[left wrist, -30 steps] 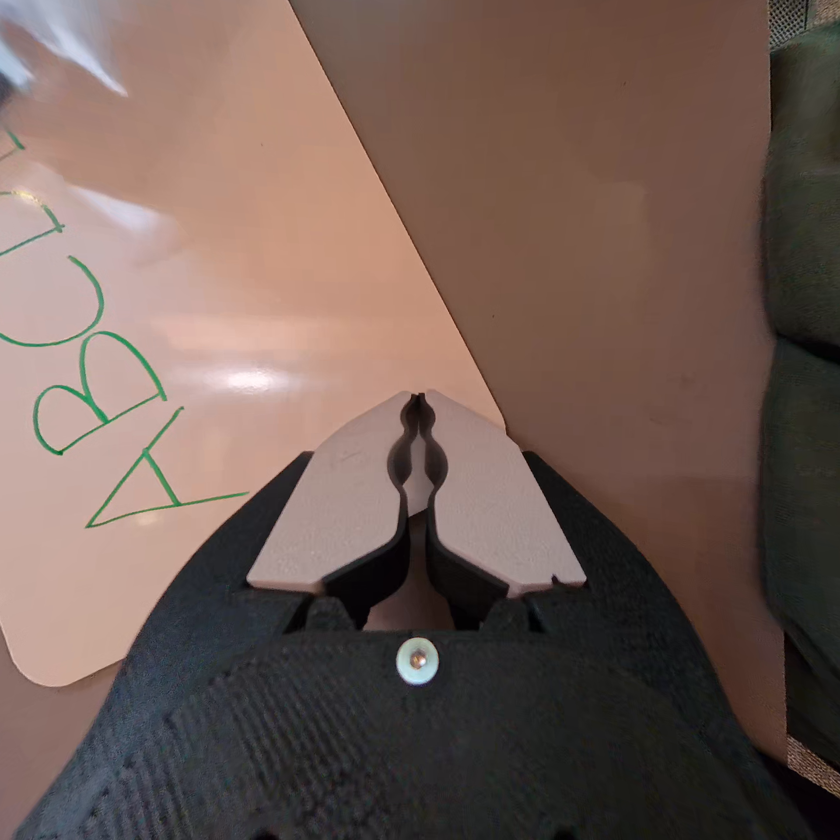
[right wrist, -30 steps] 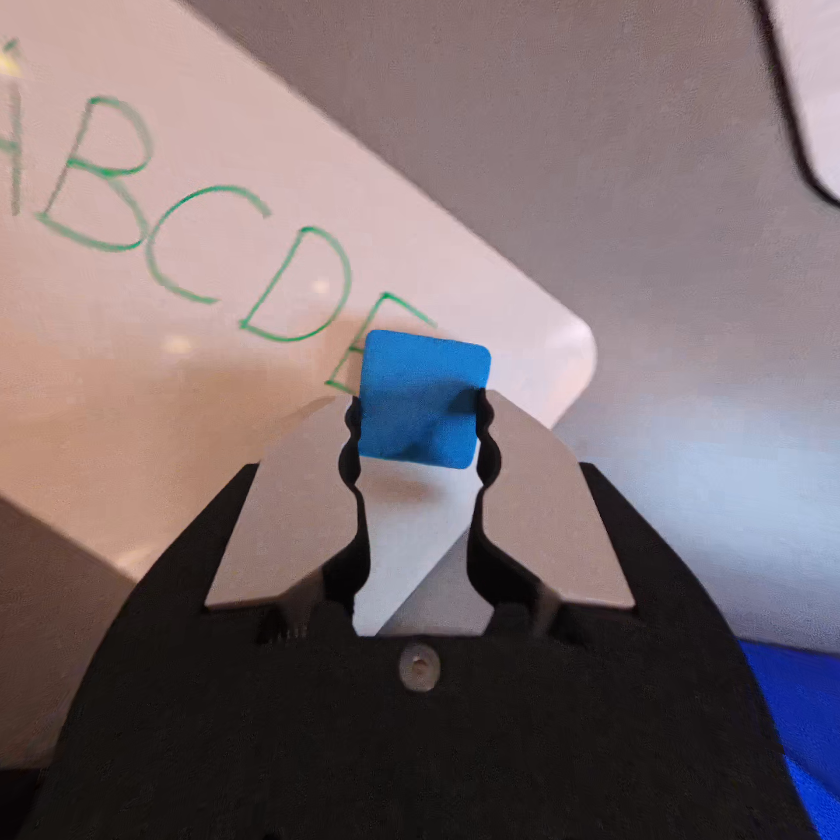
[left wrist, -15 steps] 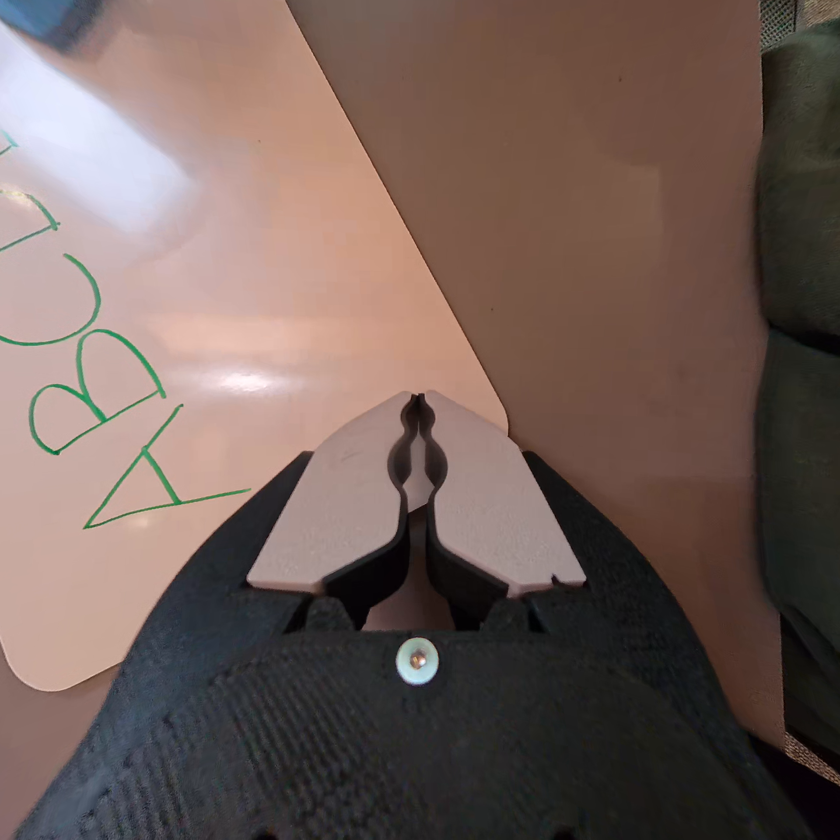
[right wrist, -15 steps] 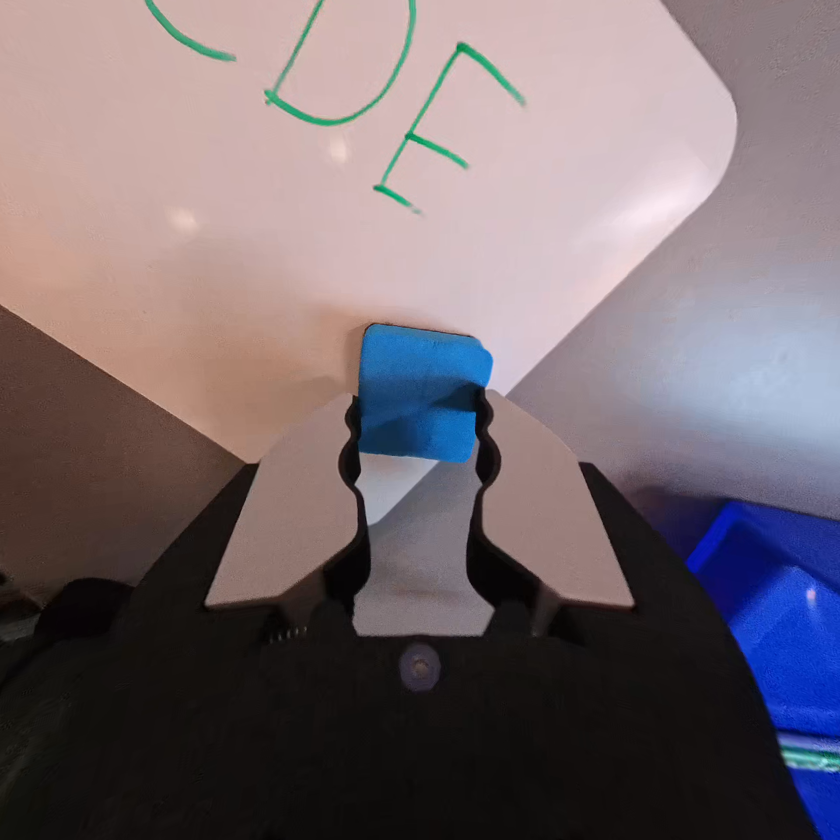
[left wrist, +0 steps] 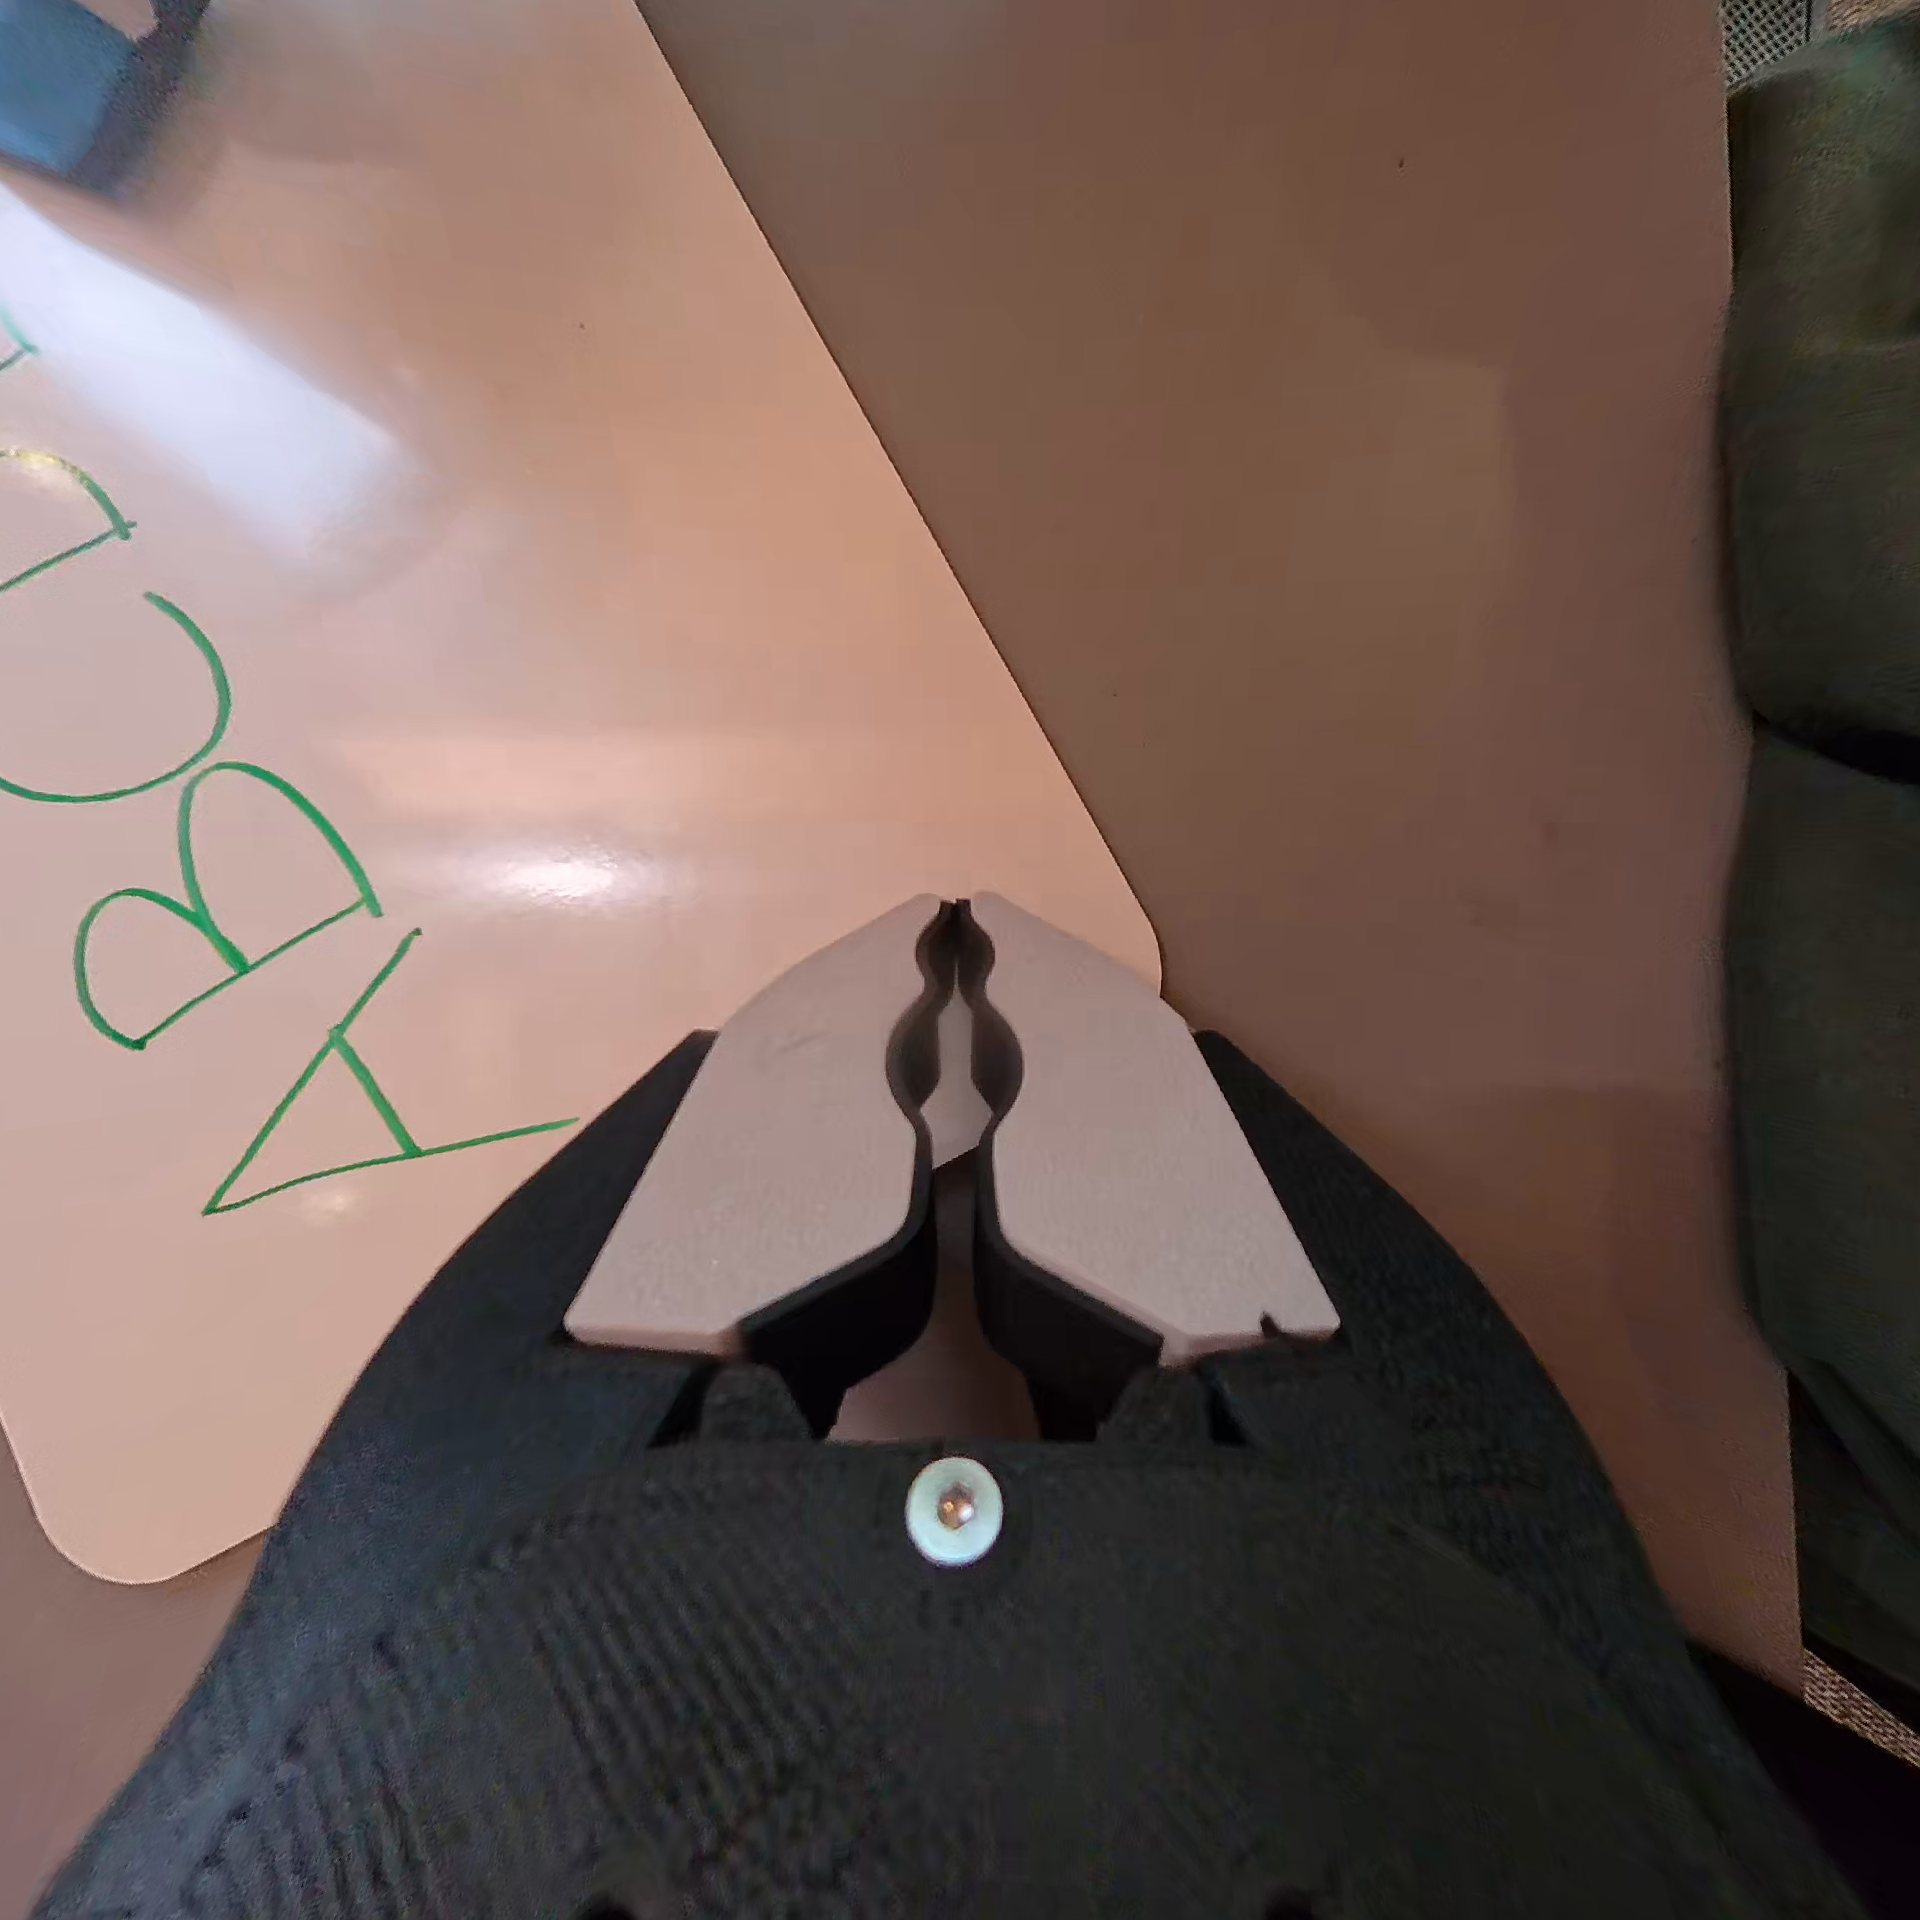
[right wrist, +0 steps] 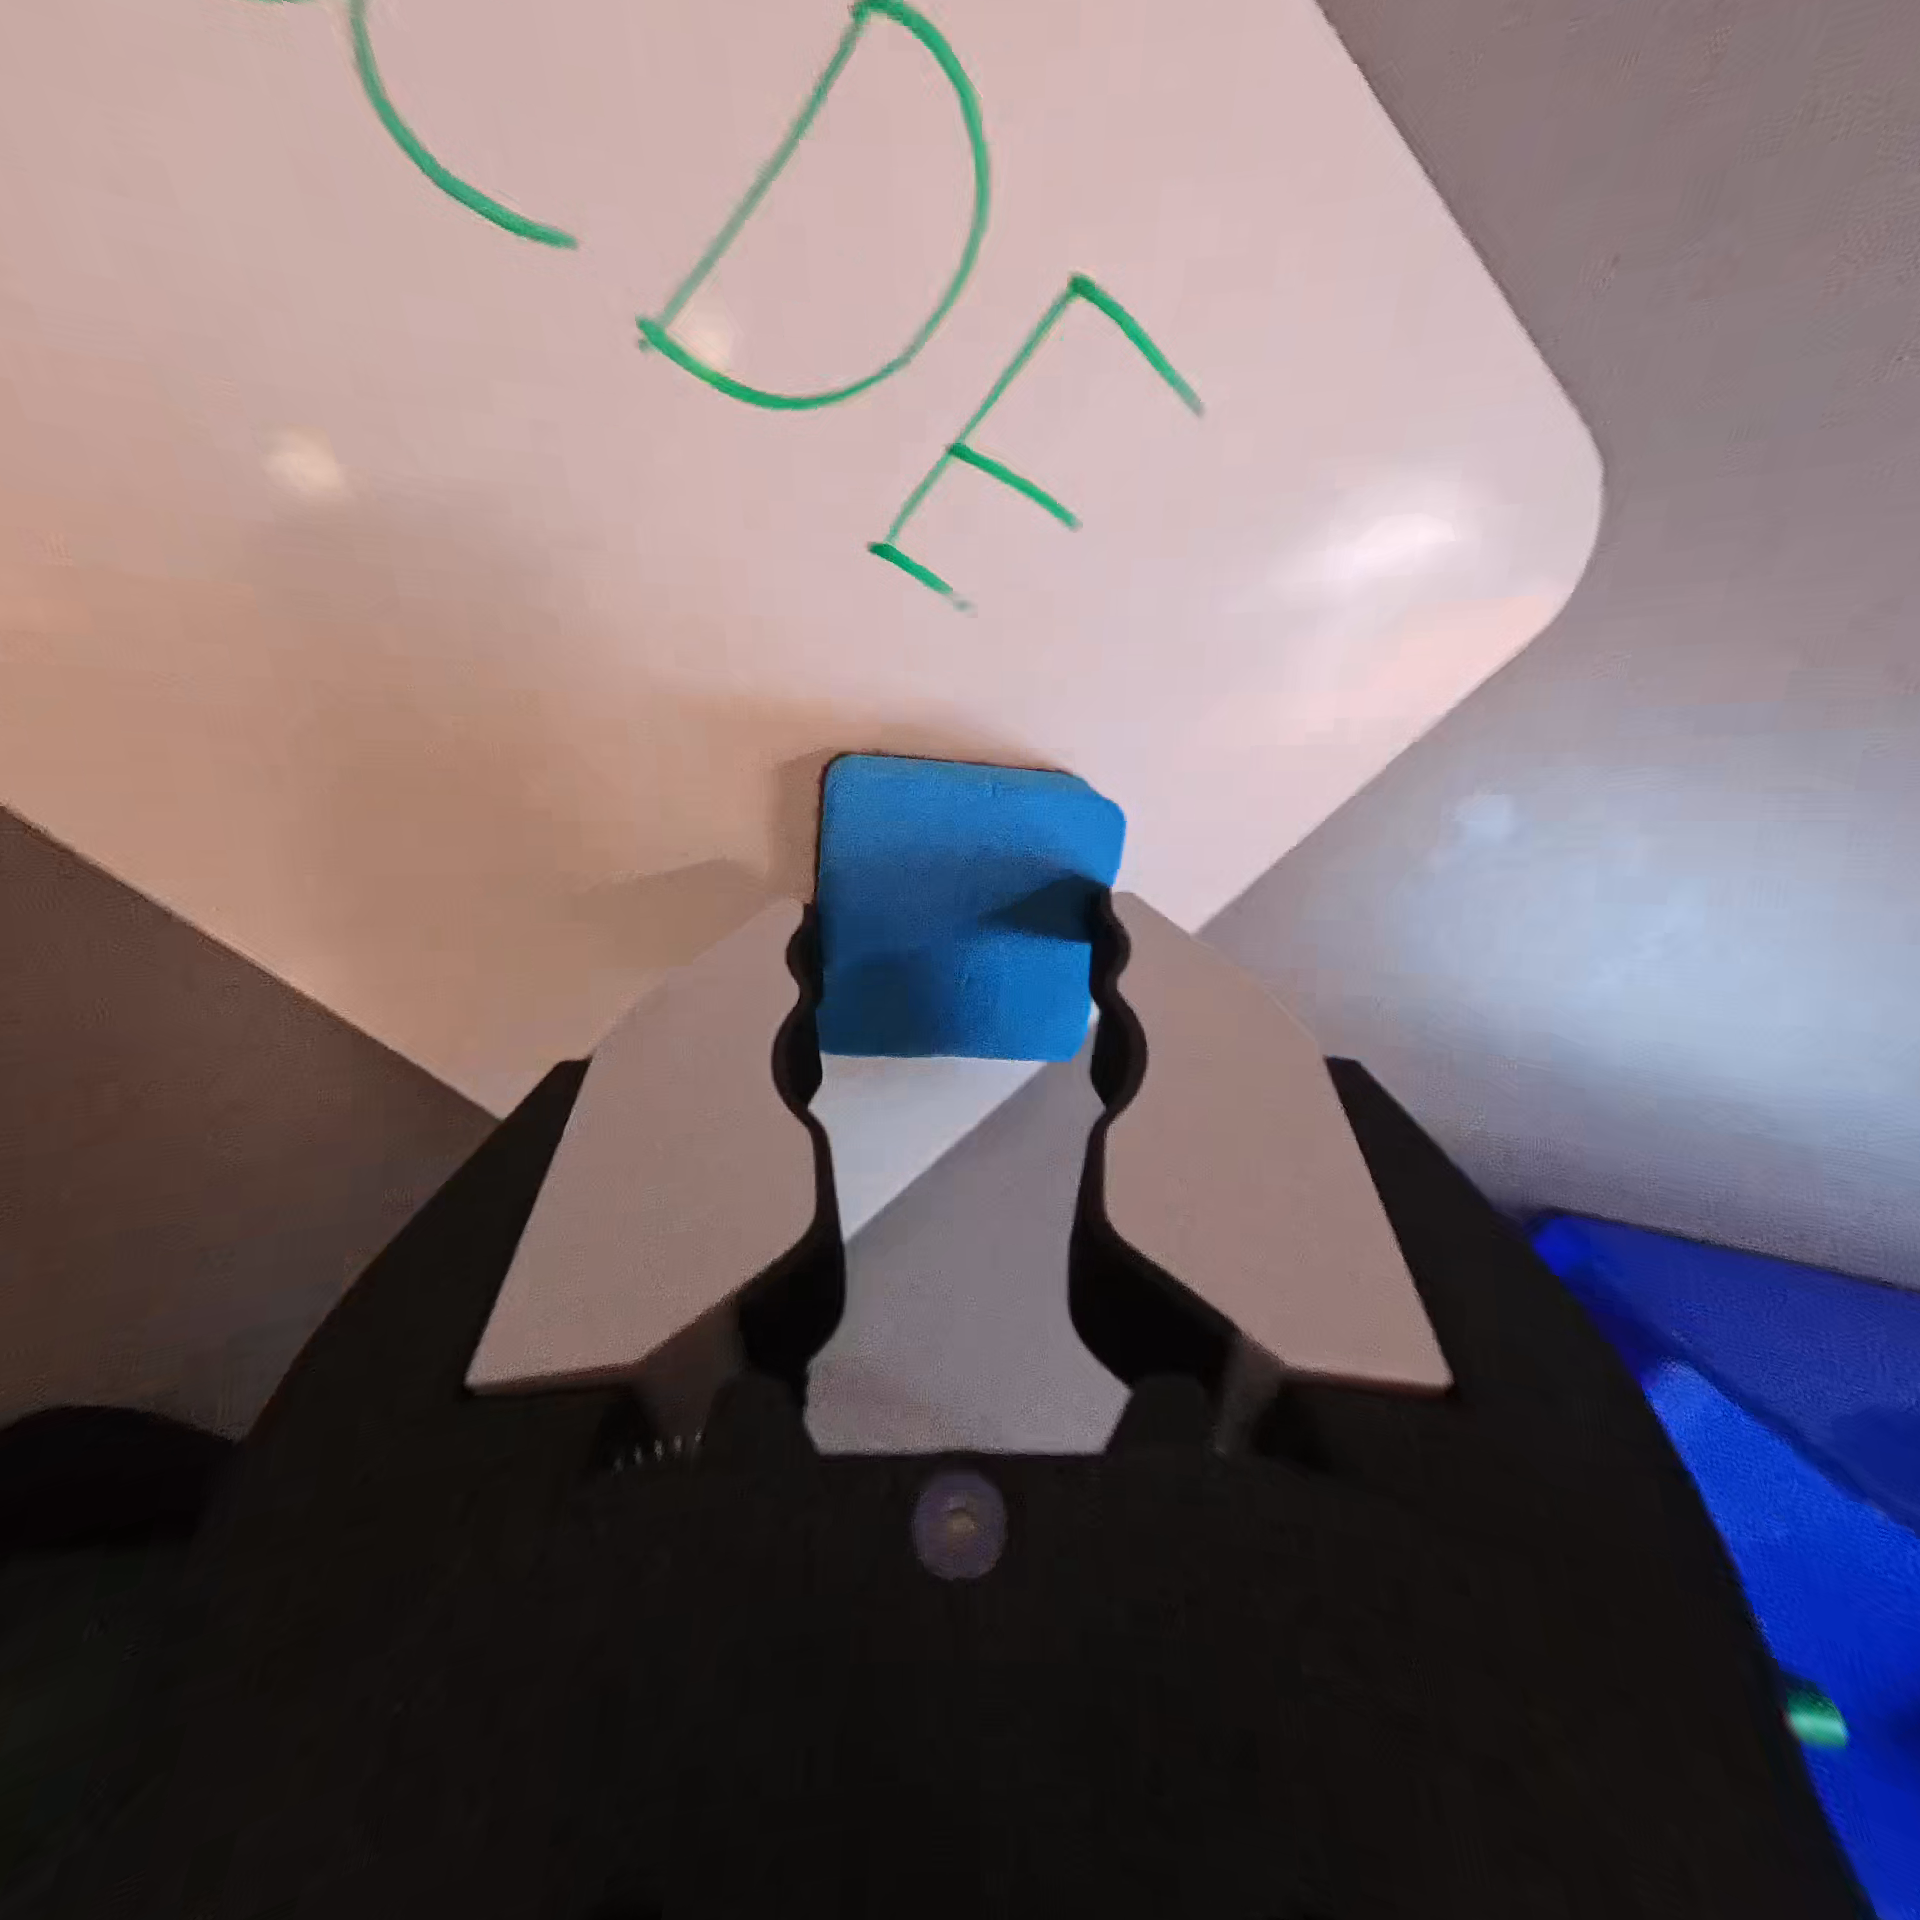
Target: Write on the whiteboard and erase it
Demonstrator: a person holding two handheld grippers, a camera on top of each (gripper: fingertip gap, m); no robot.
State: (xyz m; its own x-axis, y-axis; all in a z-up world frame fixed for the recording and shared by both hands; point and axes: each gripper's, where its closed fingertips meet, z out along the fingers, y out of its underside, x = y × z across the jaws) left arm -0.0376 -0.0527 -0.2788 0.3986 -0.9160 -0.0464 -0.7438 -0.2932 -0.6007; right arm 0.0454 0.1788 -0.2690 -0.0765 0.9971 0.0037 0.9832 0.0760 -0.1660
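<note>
Two grippers are seen over one whiteboard [right wrist: 436, 582], which lies flat on a brown worktop [left wrist: 1351, 520] with green lettering [left wrist: 239, 914] along its left part. The right gripper [right wrist: 954, 935] is clenched on a blue eraser [right wrist: 966, 894]: both pads are pressed against its sides, and its far edge is set down on the near margin of the board, just short of the last green letters. The left gripper [left wrist: 958, 914] is held with its jaws fully shut on nothing, the tips resting over the near right corner of the board, apparently to pin it down.

The eraser is judged to be light, soft foam with a felt face; it is dented slightly at the right pad, so a firm squeeze across the sides, low on the block, is best kept, or it may twist during a stroke. The whiteboard is judged thin, stiff and glossy, hence likely to slide on the smooth worktop unless pressed at a corner. A blue bin [right wrist: 1766, 1455] is seen at the near right.
</note>
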